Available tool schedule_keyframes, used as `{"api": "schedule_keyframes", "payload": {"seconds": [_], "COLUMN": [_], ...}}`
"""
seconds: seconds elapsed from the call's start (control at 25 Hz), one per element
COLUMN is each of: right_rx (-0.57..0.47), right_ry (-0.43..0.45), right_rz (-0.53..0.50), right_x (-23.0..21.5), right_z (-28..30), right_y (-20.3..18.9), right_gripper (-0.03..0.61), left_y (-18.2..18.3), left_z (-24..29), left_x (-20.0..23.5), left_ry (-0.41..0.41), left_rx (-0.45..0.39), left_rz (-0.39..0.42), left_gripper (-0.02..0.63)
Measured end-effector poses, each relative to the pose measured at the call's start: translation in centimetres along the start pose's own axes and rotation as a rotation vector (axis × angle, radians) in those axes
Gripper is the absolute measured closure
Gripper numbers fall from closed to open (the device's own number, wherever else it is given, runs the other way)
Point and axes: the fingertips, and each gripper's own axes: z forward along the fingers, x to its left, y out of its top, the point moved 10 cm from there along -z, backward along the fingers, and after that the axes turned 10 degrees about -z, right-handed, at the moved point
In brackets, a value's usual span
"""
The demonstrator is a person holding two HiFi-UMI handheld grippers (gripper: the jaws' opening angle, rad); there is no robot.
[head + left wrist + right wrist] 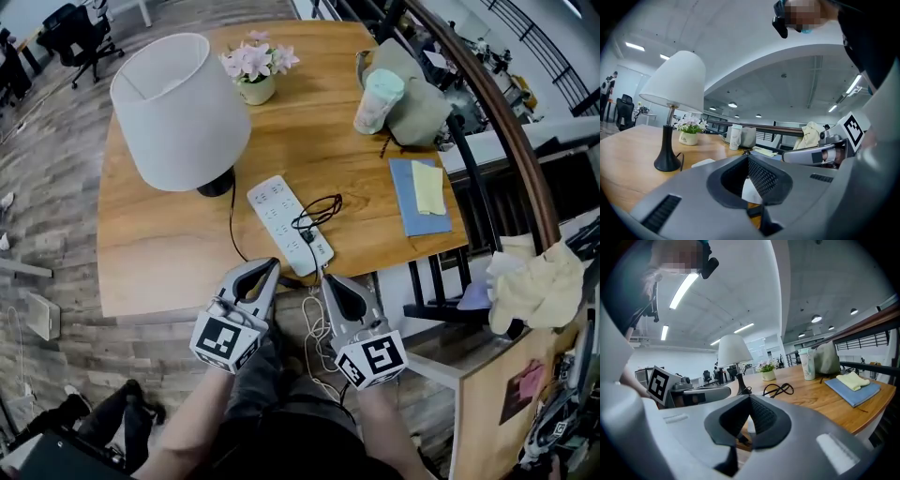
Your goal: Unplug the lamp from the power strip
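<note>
A lamp (178, 108) with a white shade and black base stands at the table's back left. Its black cord runs toward the front edge. A white power strip (277, 214) lies in the middle, with a black plug (307, 238) in a socket near its front end and a looped black cord (321, 208) beside it. My left gripper (273, 263) and right gripper (325, 277) hover side by side just off the table's front edge, both shut and holding nothing. The left gripper view shows the lamp (677, 84) ahead to the left, and the right gripper view shows the cord loop (778, 389) ahead.
A flower pot (253, 73) stands behind the lamp. At the back right are a pale cup (377, 101) and a grey bag (422, 103), with a blue notebook (412, 202) carrying a yellow cloth nearer. A dark rail (497, 103) borders the right side. White cable (317, 342) hangs below the table.
</note>
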Motion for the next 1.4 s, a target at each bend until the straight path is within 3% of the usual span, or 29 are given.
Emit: {"api": "schedule_keyframes", "payload": {"seconds": [0.32, 0.48, 0.56, 0.72, 0.96, 1.28, 1.4], "right_rx": [0.054, 0.08, 0.101, 0.144, 0.206, 0.308, 0.31], "right_ry": [-0.025, -0.023, -0.018, -0.031, -0.009, 0.023, 0.015], "right_rz": [-0.013, -0.017, -0.024, -0.05, -0.084, -0.197, -0.16], "right_x": [-1.3, -1.6, -1.8, -2.4, -3.0, -3.1, -3.4], "right_z": [3.5, 4.9, 5.5, 6.6, 8.4, 10.1, 10.0], "right_y": [-0.7, -1.0, -1.3, -1.6, -1.9, -1.9, -2.0], "right_gripper": [0.569, 0.567, 0.522, 0.508, 0.506, 0.508, 0.509], "left_y": [-0.3, -0.3, -0.6, -1.1, -1.9, -2.2, -2.0], "left_z": [2.6, 3.6, 4.2, 5.1, 6.2, 7.5, 7.8], "left_x": [1.9, 2.2, 2.4, 2.9, 3.5, 3.2, 3.2], "left_ry": [-0.017, -0.038, -0.036, -0.01, 0.001, 0.027, 0.012], "left_rx": [0.081, 0.142, 0.171, 0.243, 0.334, 0.448, 0.484], "left_rz": [0.027, 0.083, 0.121, 0.166, 0.2, 0.33, 0.34], "left_gripper": [0.617, 0.617, 0.617, 0.617, 0.617, 0.618, 0.618]}}
